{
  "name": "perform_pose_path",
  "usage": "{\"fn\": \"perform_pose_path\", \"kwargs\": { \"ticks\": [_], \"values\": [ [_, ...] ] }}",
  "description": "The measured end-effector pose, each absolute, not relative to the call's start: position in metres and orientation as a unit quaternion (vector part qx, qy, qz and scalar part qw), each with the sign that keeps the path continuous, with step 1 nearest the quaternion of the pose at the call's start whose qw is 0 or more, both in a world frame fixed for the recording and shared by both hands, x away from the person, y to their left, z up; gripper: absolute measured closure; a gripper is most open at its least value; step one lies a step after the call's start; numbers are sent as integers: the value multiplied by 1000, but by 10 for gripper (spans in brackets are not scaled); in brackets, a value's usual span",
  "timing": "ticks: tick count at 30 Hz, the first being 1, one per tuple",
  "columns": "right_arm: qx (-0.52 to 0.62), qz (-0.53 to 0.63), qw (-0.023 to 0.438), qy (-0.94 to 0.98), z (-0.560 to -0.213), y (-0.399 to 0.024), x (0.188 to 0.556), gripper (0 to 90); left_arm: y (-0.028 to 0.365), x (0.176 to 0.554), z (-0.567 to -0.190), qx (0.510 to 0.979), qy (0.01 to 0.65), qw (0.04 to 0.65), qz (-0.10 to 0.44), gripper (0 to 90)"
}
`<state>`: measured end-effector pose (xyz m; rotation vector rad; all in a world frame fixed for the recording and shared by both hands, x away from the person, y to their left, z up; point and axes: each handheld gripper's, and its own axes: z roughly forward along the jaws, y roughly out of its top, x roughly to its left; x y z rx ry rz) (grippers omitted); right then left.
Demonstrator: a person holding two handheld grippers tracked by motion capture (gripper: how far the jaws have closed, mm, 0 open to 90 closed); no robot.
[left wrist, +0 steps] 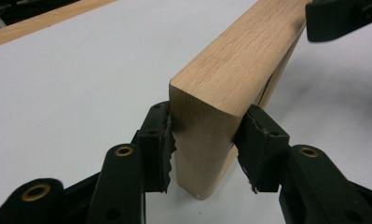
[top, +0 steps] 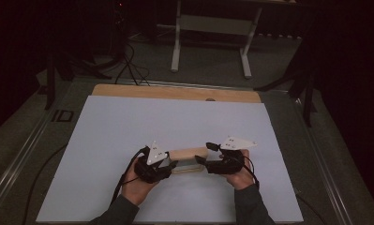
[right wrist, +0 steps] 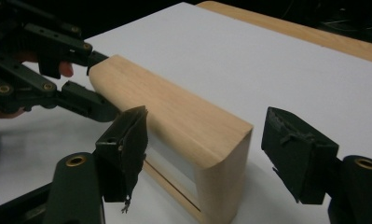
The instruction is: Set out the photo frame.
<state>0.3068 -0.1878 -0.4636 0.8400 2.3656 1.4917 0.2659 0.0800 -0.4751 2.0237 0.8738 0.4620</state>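
My left fingers (left wrist: 203, 154) clamp one end of the wood block (top: 188, 158), resting on the bench (top: 128, 122); right fingers (right wrist: 207, 158) wide w/ other end between, untouched – looks set down, left release pending

Wooden table (top: 175, 92) carries a white sheet (top: 128, 126) covering nearly all of it, bare wood strip left along the far edge; one wooden frame block (top: 189, 153) stands directly on the sheet, near the front-middle.
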Motion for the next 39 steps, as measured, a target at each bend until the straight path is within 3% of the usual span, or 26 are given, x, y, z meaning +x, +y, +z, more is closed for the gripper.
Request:
{"fn": "perform_pose_path", "kwargs": {
  "ticks": [22,39],
  "values": [
    [268,491,100,823,-473,-185,309,338,81,266,-475,812,350,428,185,576],
    [270,478,107,829,-479,-189,311,440,81,267,-474,812,350,428,185,578]
  ]
}}
